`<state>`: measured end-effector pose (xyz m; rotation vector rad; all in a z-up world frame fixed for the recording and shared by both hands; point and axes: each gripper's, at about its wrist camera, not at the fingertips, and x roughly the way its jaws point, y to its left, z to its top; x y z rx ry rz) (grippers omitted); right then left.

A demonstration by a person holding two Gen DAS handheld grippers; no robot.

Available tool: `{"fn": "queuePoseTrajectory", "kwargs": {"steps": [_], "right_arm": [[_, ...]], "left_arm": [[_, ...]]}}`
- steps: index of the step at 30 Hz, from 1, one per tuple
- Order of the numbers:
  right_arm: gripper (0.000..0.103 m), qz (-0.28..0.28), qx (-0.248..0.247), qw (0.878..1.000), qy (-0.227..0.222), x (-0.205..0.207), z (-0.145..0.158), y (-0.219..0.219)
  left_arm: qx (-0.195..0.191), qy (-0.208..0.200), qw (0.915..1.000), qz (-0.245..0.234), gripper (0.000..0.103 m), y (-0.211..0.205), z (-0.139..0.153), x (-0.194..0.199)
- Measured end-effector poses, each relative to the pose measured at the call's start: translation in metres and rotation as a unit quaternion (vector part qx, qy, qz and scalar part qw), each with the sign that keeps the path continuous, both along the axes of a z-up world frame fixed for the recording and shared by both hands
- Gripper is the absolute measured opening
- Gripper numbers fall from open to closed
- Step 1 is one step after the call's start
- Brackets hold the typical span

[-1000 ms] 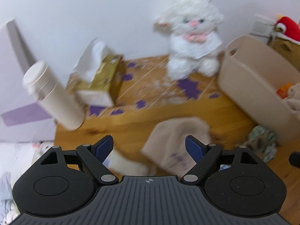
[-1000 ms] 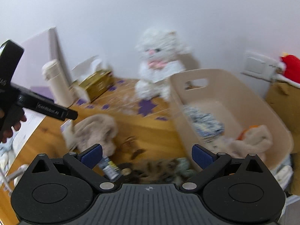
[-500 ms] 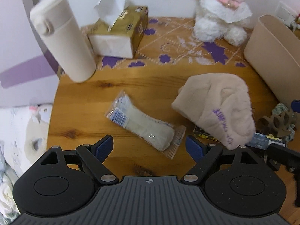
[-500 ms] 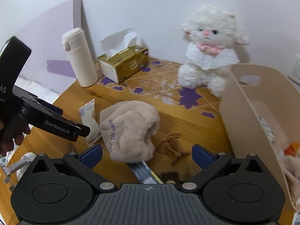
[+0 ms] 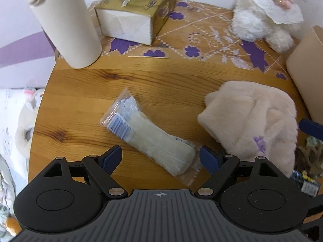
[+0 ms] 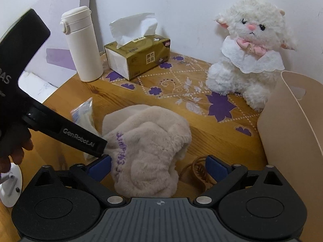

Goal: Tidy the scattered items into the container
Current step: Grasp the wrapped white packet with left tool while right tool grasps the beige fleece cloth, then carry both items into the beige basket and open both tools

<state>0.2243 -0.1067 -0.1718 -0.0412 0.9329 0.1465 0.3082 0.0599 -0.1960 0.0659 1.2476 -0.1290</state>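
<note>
White flask (image 6: pixel 81 44), tissue box (image 6: pixel 139 57) and plush lamb (image 6: pixel 250 48) stand along the wall.

A round wooden table (image 5: pixel 84 92) carries a clear-wrapped white packet (image 5: pixel 149 135) near, a fluffy beige cloth (image 5: pixel 254 121) right, and a cream flask (image 5: pixel 64 24) far left.

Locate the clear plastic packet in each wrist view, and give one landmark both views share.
Left wrist: plastic packet lies centre, on the table between the open left claw tips.
Right wrist: packet at left, partly hidden behind the other claw's black arm.
Shared landmark: gold tissue box.
</note>
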Motion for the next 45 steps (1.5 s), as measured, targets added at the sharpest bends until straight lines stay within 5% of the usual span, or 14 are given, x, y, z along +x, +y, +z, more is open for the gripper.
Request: {"fn": "queuePoseTrajectory", "kwargs": {"steps": [4, 5, 10, 13, 29, 45], "right_arm": [[0.084, 0.006, 0.005, 1.0, 0.005, 0.003, -0.003, 0.002], [0.081, 0.008, 0.007, 1.0, 0.007, 0.003, -0.003, 0.002], [0.041, 0.0, 0.026, 1.0, 0.016, 0.002, -0.005, -0.001], [0.027, -0.007, 0.044, 0.999, 0.016, 0.0, -0.005, -0.005], [0.015, -0.028, 0.057, 0.998, -0.015, -0.026, 0.021, -0.018], [0.012, -0.039, 0.069, 0.996, -0.047, -0.05, 0.046, -0.031]], "left_arm": [[-0.012, 0.007, 0.9997, 0.02, 0.082, 0.004, -0.007, 0.004], [-0.017, 0.009, 0.9996, 0.021, 0.071, 0.004, -0.008, 0.005], [-0.014, -0.01, 0.9998, 0.004, 0.048, 0.002, -0.006, 0.003], [-0.019, -0.014, 0.9997, 0.002, 0.039, 0.004, -0.005, 0.002], [-0.035, -0.024, 0.9991, -0.004, 0.014, 0.005, 0.012, -0.018], [-0.061, -0.042, 0.9971, 0.014, 0.012, 0.014, 0.035, -0.041]]}}
